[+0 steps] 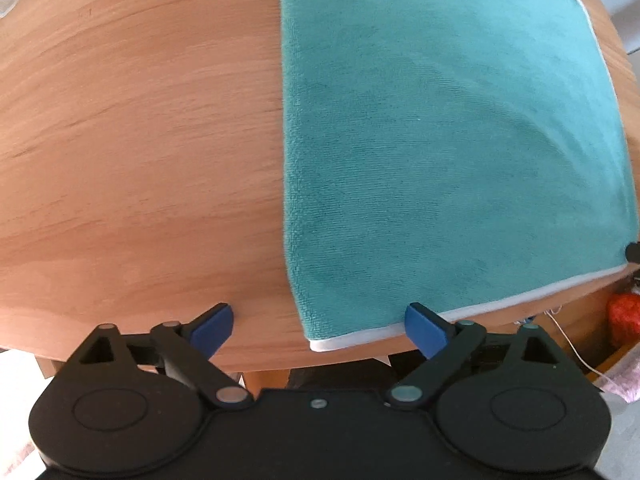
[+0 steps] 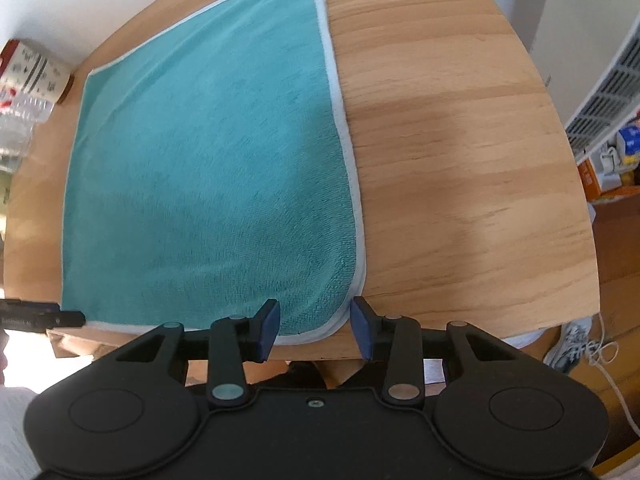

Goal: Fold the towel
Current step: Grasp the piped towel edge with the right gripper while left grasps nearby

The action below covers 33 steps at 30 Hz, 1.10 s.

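Slippage is the main risk here: the teal terry towel with pale piping [image 1: 440, 140] lies flat on the round wooden table [image 1: 140, 140], apparently already doubled, since two stacked hems show at its near right corner in the right wrist view, and a pinch that catches only the upper layer would peel the stack apart instead of folding it. The left gripper [image 1: 319, 330] is spread wide, its blue pads straddling the towel's near left corner at the table edge, holding nothing; the right gripper [image 2: 315, 326] is likewise open, more narrowly, around the near right corner, with the piping between its pads but not clamped. Because both corners sit at the very rim of the table, a low approach could knock a finger against the wood or drag the cloth off the edge, and uneven lifting by the two sides would skew the fold. By count there is one towel, one table and two grippers, each with two blue pads. Clutter at the table's far edge is too blurred to count with confidence.
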Available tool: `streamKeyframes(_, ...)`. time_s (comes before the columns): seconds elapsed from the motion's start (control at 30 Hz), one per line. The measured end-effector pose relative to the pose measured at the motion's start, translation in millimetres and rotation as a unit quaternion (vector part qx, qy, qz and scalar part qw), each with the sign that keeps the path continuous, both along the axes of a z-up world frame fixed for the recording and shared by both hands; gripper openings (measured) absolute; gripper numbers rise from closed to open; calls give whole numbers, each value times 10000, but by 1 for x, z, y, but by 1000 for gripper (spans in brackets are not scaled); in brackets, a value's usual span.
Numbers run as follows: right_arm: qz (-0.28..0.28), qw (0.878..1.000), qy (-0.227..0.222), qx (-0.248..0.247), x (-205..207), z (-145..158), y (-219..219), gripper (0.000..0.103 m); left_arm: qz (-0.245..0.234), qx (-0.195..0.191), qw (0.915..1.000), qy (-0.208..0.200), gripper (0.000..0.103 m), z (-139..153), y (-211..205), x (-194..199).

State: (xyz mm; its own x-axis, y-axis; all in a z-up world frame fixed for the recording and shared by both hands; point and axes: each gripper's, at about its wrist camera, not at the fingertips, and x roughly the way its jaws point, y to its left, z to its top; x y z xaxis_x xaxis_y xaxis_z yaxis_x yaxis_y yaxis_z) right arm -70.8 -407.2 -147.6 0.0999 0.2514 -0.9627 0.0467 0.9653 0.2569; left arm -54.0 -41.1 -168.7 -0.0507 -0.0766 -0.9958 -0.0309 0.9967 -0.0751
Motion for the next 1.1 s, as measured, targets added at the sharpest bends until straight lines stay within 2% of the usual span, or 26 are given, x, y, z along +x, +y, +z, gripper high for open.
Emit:
streamKeyframes(0.13,298,9990,10,-335,0,1,14,42,174,-169,9997,-48,92,2,-20,-9)
streamKeyframes(0.2,322,9986,41,-413,1,1,16,41,181,-209,9996,-52,81,7,-24,-11)
streamKeyframes(0.27,366,9984,62,-435,2,1,18,39,150,-298,9993,-164,77,11,-26,-11)
streamKeyframes(0.33,335,9987,61,-387,2,0,16,31,133,-389,9989,-221,70,13,-28,-11)
streamKeyframes(0.37,322,9988,72,-360,3,0,15,19,126,-434,9987,-245,61,14,-29,-10)
streamKeyframes(0.4,208,9995,138,-217,3,-2,11,14,92,-513,9984,-232,52,16,-30,-10)
streamKeyframes(0.47,61,9997,220,-35,3,-4,5,13,20,-502,9986,-153,37,20,-27,-8)
streamKeyframes(0.53,-41,9997,232,61,1,-4,0,12,102,-562,9983,-146,36,21,-20,-1)
streamKeyframes(0.6,-168,9994,248,158,-1,-5,-5,11,306,-700,9970,-124,23,20,-14,7)
streamKeyframes(0.73,-139,9992,271,256,-8,-6,-7,10,366,-812,9958,-207,17,2,-2,-24)
streamKeyframes(0.87,-30,9990,418,142,-15,-6,-5,10,171,-868,9960,-140,15,10,1,-37)
streamKeyframes(1.1,-112,9976,597,340,-26,0,-6,10,248,-865,9959,-24,15,16,15,-35)
